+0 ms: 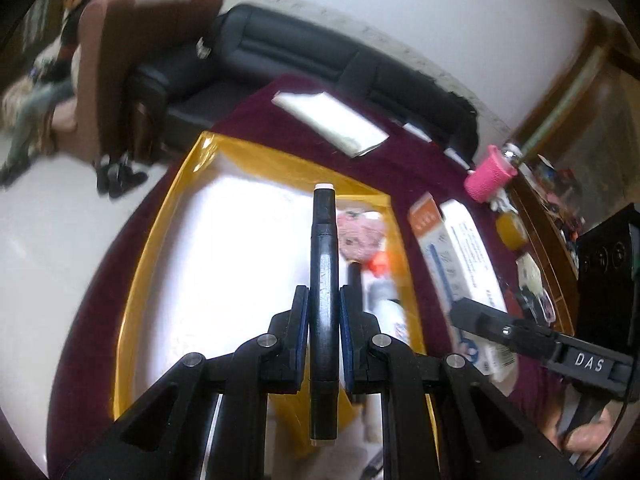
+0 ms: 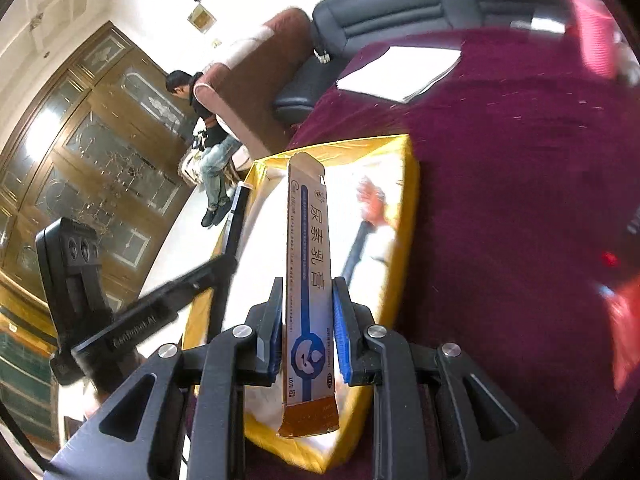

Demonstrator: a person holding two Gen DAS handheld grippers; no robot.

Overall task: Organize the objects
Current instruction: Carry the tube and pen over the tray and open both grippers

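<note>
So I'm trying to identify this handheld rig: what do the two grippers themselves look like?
Both are black, angular linkage frames with silver round pivot pins and blue pads on the inner finger faces. The left gripper shows triangular cut-outs in its arms. The right gripper carries white "DAS" lettering on its side, and a thin black cable trails from it.

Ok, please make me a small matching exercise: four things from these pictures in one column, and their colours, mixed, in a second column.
Things:
1. marker pen held in the left gripper
2. tray rim
3. tablecloth
4. roll of tape

Colours:
A. pink
B. dark red
C. black
D. yellow

Pairs: 1-C, 2-D, 3-B, 4-A
</note>
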